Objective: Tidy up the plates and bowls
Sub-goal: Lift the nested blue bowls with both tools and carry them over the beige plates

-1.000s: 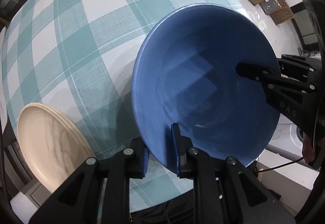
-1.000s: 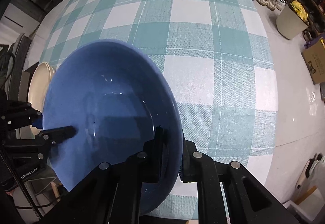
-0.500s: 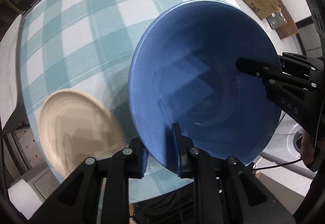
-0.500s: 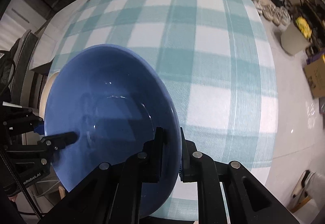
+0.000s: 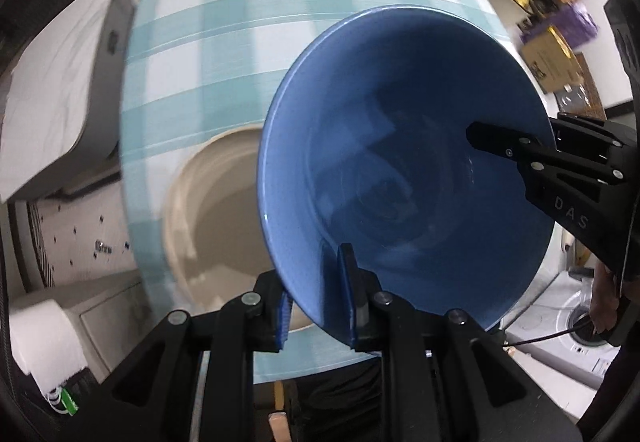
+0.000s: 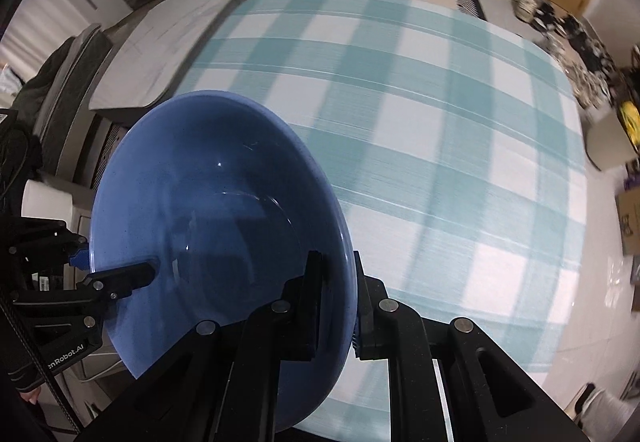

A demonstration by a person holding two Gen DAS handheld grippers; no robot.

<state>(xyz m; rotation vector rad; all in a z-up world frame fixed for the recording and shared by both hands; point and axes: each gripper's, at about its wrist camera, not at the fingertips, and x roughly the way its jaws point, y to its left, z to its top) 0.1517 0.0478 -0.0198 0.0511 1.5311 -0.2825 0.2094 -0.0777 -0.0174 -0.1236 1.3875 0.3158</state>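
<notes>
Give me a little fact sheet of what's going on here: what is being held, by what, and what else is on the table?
held item: blue bowl, carried above the table
left gripper: clamped on the bowl's near rim
right gripper: clamped on the opposite rim
beneath: cream plates, partly hidden by the bowl
surface: table with a teal and white checked cloth
picture quality: background blurred
bowl contents: empty
</notes>
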